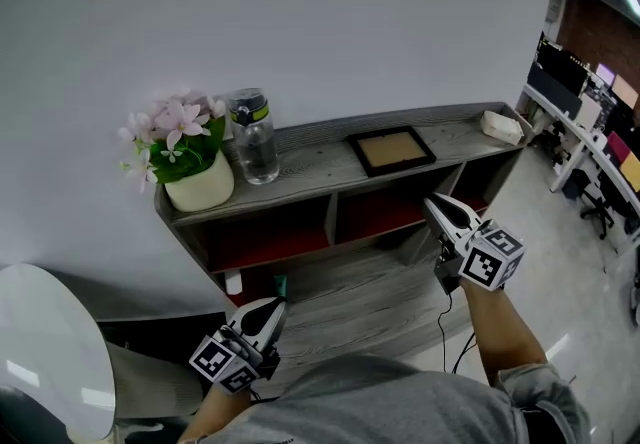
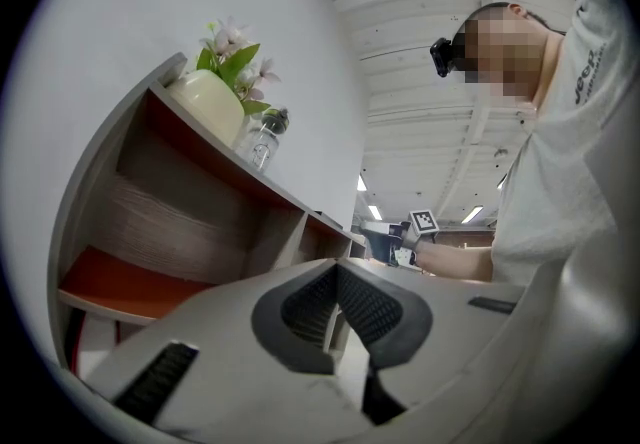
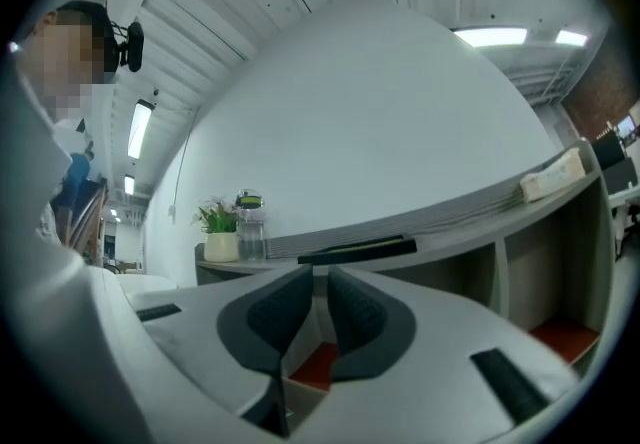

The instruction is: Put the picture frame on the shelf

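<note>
The picture frame (image 1: 391,149), dark-rimmed with a tan panel, lies flat on the top board of the grey wooden shelf (image 1: 320,164), right of centre. In the right gripper view the picture frame (image 3: 357,251) shows edge-on as a dark strip. My right gripper (image 1: 437,204) hangs in front of the shelf, below the frame and apart from it. A narrow gap shows between the pads of the right gripper (image 3: 320,277), with nothing in it. My left gripper (image 1: 277,304) is low by my body, and its pads (image 2: 300,307) meet at the tip, empty.
A cream pot of pink flowers (image 1: 198,184) and a clear bottle (image 1: 254,137) stand at the shelf's left end. A small white box (image 1: 501,126) sits at the right end. Red-floored compartments (image 1: 275,237) lie below. A white round table (image 1: 45,352) is at my left.
</note>
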{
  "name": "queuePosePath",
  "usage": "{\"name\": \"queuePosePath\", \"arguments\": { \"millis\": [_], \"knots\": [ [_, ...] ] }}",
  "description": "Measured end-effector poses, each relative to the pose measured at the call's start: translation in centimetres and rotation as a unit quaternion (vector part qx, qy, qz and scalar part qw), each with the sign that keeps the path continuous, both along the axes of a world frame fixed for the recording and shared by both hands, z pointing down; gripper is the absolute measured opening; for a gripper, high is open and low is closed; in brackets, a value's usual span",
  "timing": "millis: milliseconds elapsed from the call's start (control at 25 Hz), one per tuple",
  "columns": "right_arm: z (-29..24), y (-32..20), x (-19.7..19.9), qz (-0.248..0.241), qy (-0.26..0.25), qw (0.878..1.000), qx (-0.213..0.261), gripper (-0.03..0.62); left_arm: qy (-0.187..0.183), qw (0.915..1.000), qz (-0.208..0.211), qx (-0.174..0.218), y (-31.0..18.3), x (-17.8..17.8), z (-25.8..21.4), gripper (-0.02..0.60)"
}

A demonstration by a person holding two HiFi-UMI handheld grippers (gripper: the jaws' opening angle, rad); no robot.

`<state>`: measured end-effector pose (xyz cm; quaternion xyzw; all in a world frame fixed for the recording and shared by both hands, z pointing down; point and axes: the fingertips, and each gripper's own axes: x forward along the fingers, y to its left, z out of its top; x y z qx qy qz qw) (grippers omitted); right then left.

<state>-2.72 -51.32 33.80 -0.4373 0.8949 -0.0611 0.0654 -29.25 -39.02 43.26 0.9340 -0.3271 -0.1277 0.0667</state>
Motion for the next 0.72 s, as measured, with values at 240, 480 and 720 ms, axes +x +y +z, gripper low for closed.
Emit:
{"name": "queuePosePath", "arguments": {
  "millis": [240, 480, 720],
  "knots": [
    [3.2, 2.0, 0.3, -0.048, -0.036, 0.997, -0.043, -0.005, 0.007, 0.9999, 0.004, -0.006, -0.3, 0.4, 0.7, 0.008],
    [7.4, 3.0, 0.5, -0.101, -0.003, 0.993, -0.062, -0.009, -0.014, 0.9997, -0.017, -0.012, -0.2, 2.1, 1.0, 0.008],
    [11.3, 1.8, 3.8, -0.137, 0.063, 0.988, -0.039, -0.007, -0.041, 0.9964, -0.073, -0.008, -0.2, 5.1, 0.8, 0.008]
  ]
}}
